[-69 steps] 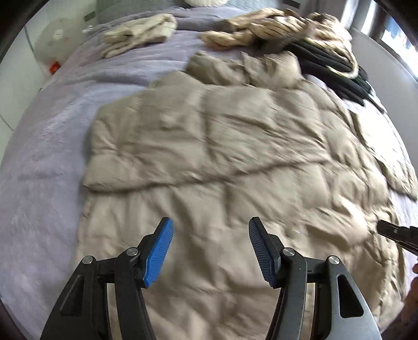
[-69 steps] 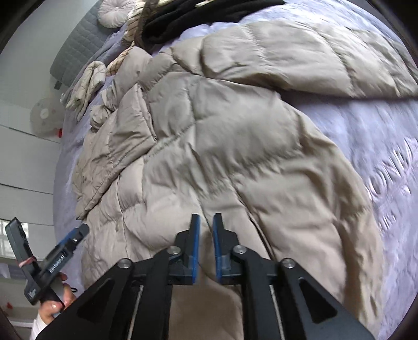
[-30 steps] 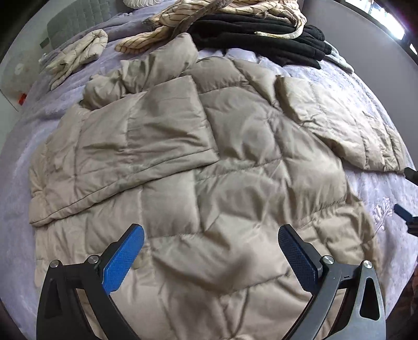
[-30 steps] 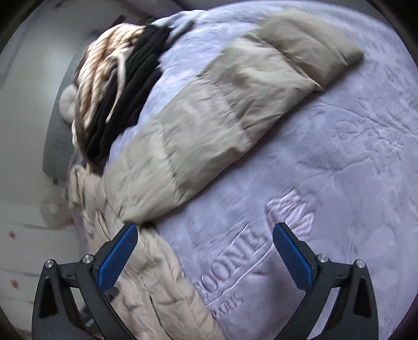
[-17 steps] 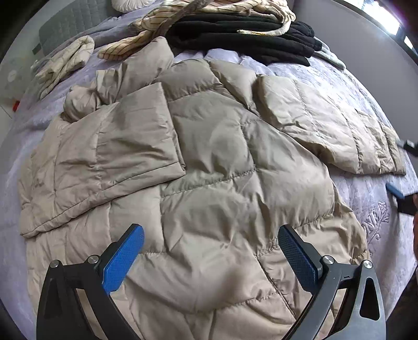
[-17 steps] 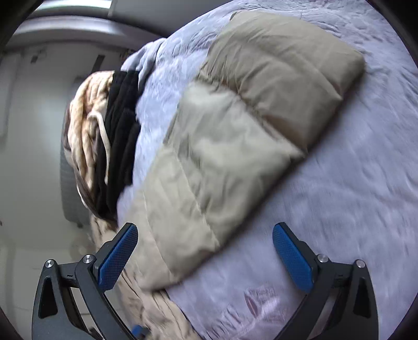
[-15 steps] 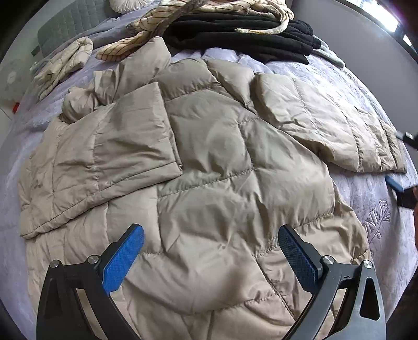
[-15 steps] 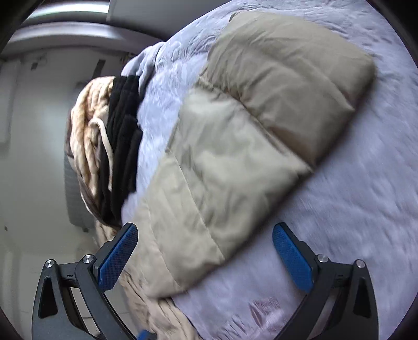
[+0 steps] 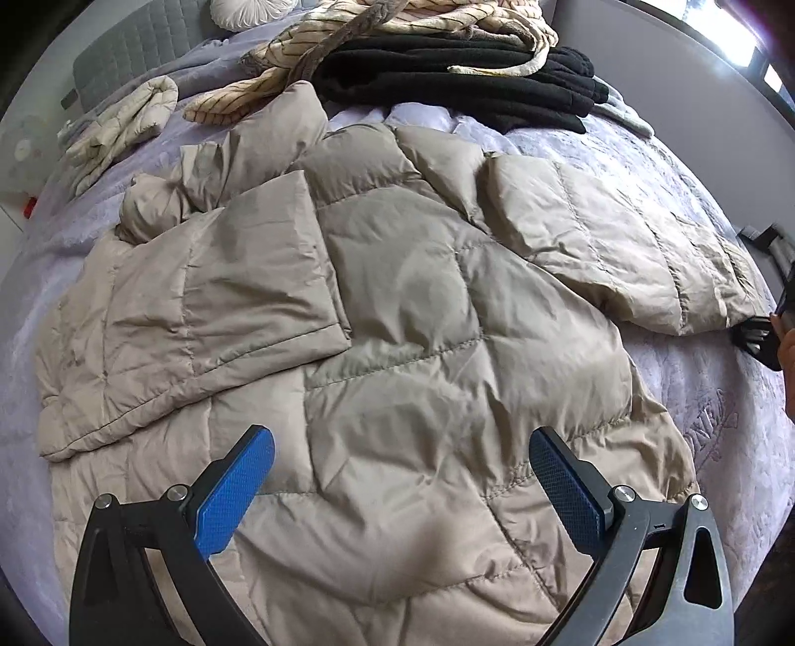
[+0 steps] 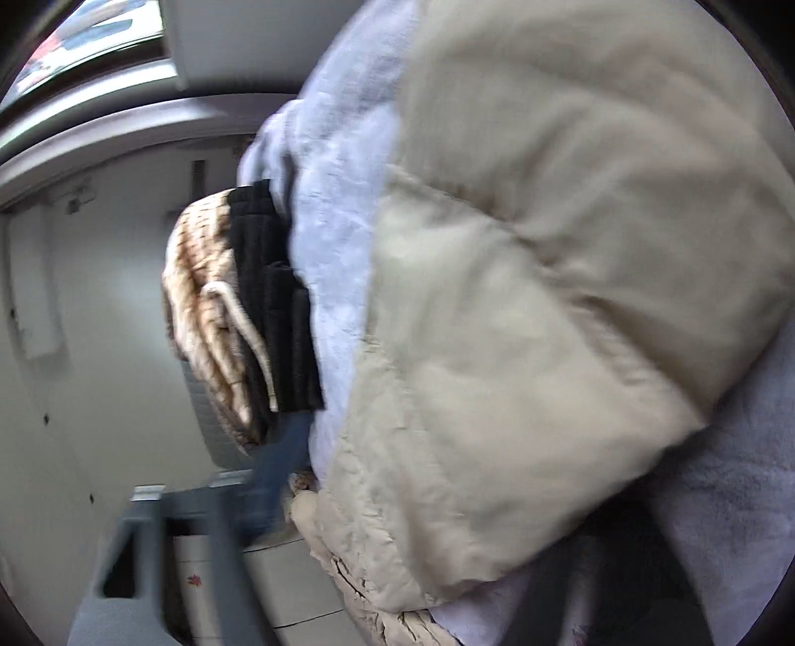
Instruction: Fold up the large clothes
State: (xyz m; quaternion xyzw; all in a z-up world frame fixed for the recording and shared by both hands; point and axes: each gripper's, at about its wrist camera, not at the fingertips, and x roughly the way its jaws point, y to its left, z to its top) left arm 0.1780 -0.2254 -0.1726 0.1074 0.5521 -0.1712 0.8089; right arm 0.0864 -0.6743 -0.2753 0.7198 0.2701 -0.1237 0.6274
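A large beige quilted puffer jacket lies spread on the lavender bed. Its left sleeve is folded across the body; its right sleeve stretches out to the right. My left gripper is wide open and empty above the jacket's lower part. My right gripper shows at the right edge by the sleeve cuff. In the blurred right wrist view the sleeve end fills the frame between my fingers; the jaws stand apart around it.
Folded black clothes and striped cream garments are piled at the head of the bed. A cream folded piece lies at the far left. A grey headboard and a wall stand behind.
My right gripper let go of the jacket hem, opened, and moved to the right sleeve cuff, now closing in on it. My left gripper opened wider and pulled back slightly.
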